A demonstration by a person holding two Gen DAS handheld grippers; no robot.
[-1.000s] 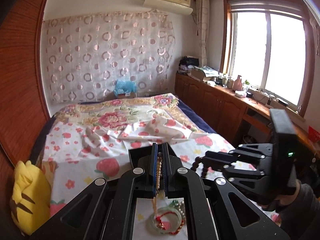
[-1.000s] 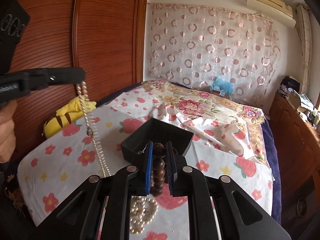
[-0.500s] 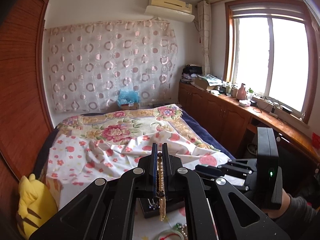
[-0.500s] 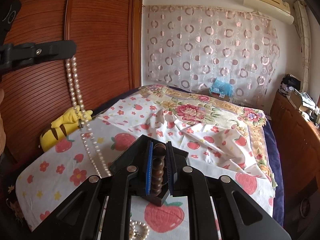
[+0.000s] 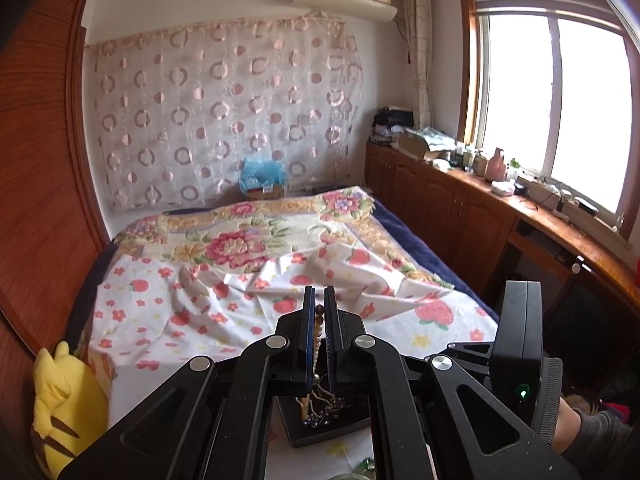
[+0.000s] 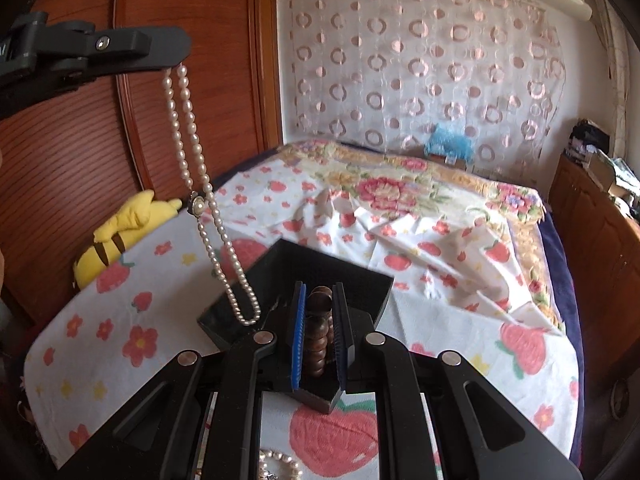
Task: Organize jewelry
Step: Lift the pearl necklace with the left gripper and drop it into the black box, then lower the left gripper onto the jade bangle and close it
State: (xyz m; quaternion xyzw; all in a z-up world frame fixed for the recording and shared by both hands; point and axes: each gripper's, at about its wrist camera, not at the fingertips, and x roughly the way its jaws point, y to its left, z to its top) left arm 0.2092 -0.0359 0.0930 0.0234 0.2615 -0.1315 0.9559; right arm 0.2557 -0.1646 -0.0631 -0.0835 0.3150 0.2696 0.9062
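Note:
My left gripper [image 5: 319,320] is shut on a pearl necklace [image 5: 317,334]. In the right wrist view the necklace [image 6: 200,196] hangs in a long loop from the left gripper's fingertips [image 6: 168,50], its lower end over the left corner of a black jewelry box [image 6: 372,284] on the bed. My right gripper [image 6: 319,312] is shut on a dark brown wooden bead bracelet [image 6: 318,332], held just above the box. In the left wrist view the box [image 5: 320,428] lies below my fingers with tangled dark jewelry in it.
A strawberry-print sheet [image 6: 460,272] covers the bed. More pearl jewelry [image 6: 276,466] lies on the near edge. A yellow plush toy [image 6: 120,236] sits at the bed's left side by the wooden wardrobe [image 6: 80,152]. Wooden cabinets [image 5: 460,208] run under the window.
Both grippers rose and shifted forward with their jewelry. The pearl necklace now hangs free with its end over the box. The bracelet stays above the box.

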